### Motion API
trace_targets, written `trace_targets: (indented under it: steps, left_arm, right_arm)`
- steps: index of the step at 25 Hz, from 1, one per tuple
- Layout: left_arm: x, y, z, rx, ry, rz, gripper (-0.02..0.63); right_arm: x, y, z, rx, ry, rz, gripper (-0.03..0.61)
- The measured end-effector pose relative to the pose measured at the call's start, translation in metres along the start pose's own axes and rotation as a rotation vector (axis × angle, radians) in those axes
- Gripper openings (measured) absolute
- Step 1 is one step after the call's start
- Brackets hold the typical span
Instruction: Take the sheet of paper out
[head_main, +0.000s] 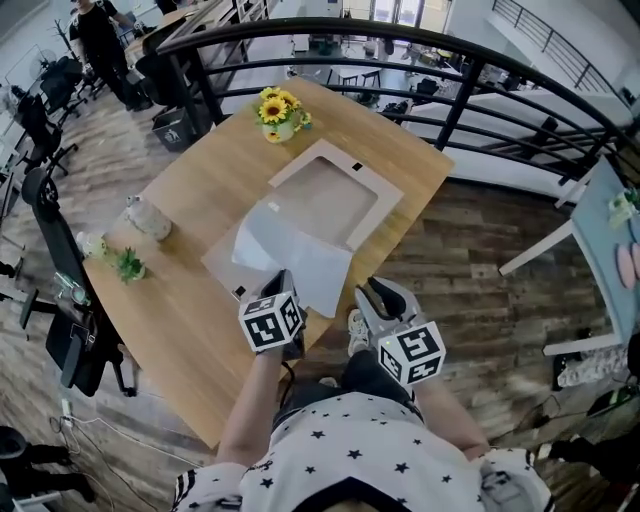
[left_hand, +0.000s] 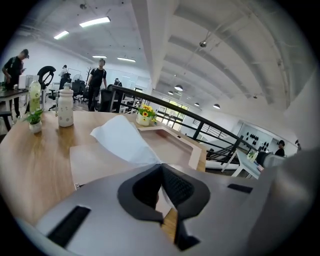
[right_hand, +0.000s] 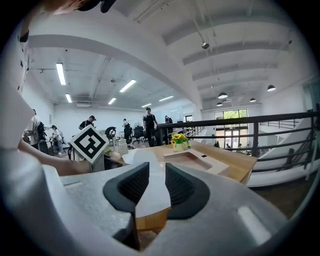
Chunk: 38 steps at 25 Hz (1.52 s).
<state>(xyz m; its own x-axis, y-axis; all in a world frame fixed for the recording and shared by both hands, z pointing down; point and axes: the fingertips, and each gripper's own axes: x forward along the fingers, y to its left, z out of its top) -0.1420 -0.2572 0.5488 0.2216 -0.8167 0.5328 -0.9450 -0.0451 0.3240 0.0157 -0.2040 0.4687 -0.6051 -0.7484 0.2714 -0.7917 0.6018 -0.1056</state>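
One sheet (head_main: 292, 252) (left_hand: 117, 137) at mid-table (head_main: 200, 190), lifted off one flat board (head_main: 222, 268) lying under it. Long axis roughly 5 to 11 o'clock in head view, free end pointing to 11 and curling upward. Near corner pinched in left gripper (head_main: 283, 280) (left_hand: 161, 172), jaws clamped tight on it. One recessed frame (head_main: 385, 200) just beside the board at 1 o'clock. Right gripper (head_main: 385, 298) (right_hand: 152, 182) at 4 o'clock from the sheet, by the table's near edge, jaws partly apart, gripping nothing. Farther out: one flower pot (head_main: 278, 112) at 12, one jar (head_main: 150, 217) and one small plant (head_main: 128, 265) at 9.
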Motion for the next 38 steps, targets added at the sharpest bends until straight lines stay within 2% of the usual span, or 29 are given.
trace_targets:
  steps: [9, 14, 20, 25, 32, 38]
  left_arm:
    - [-0.055, -0.013, -0.004, -0.001, -0.060, -0.078, 0.005]
    - [-0.085, -0.019, -0.006, -0.006, -0.094, -0.110, 0.005]
    - [-0.119, -0.035, -0.005, 0.003, -0.144, -0.157, 0.005]
    - [-0.139, -0.040, -0.008, 0.030, -0.169, -0.162, 0.005]
    - [-0.146, -0.040, -0.011, 0.028, -0.185, -0.162, 0.005]
    - [-0.146, -0.042, -0.008, 0.032, -0.186, -0.165, 0.005]
  right_arm:
    - [-0.027, 0.021, 0.000, -0.027, -0.025, -0.040, 0.031]
    - [-0.042, 0.032, 0.000, -0.031, -0.045, -0.055, 0.008]
    - [-0.061, 0.041, -0.003, -0.037, -0.059, -0.061, 0.008]
    - [-0.070, 0.050, -0.002, -0.043, -0.073, -0.066, 0.007]
    - [-0.074, 0.053, 0.001, -0.056, -0.081, -0.062, 0.008]
    - [-0.073, 0.054, -0.001, -0.089, -0.047, -0.055, 0.006]
